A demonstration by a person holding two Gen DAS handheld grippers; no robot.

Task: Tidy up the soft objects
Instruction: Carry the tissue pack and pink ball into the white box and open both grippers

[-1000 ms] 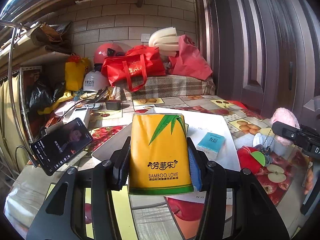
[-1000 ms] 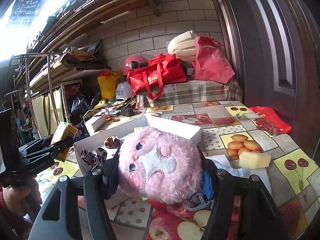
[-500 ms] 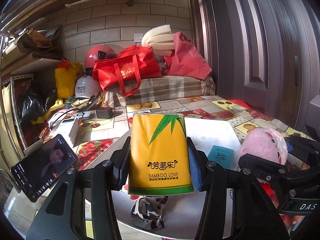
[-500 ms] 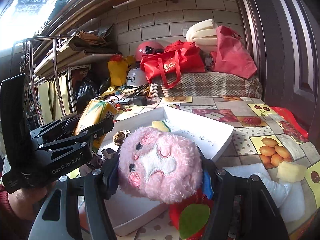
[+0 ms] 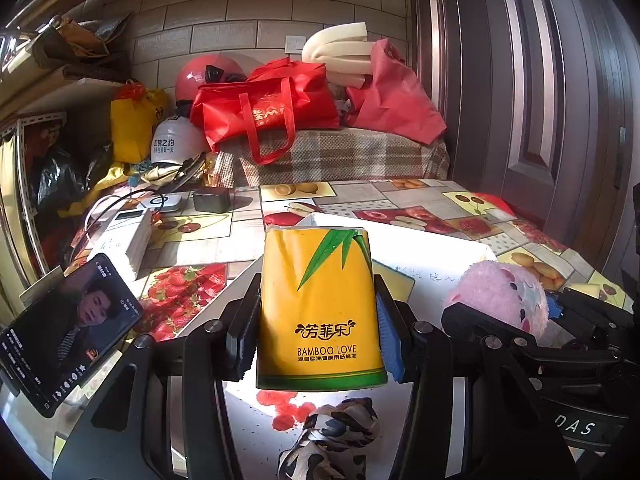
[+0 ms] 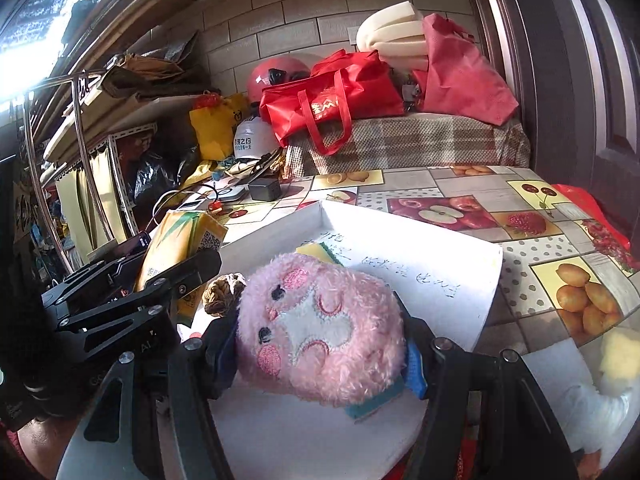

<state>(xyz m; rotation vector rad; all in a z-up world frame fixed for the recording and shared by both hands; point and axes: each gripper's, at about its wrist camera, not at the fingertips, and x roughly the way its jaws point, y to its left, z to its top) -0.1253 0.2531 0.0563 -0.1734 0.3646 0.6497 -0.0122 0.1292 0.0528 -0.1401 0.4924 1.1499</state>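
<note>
Above one white box (image 6: 460, 276): two clamped soft items.

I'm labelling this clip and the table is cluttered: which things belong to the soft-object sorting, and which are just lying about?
Part of the job:
- yellow tissue pack, clamped in the left gripper
- pink plush toy, clamped in the right gripper
- white box
- patterned cloth in the box
- sponge in the box

Lying about:
- phone
- red bag
- helmets
- black adapter
</note>
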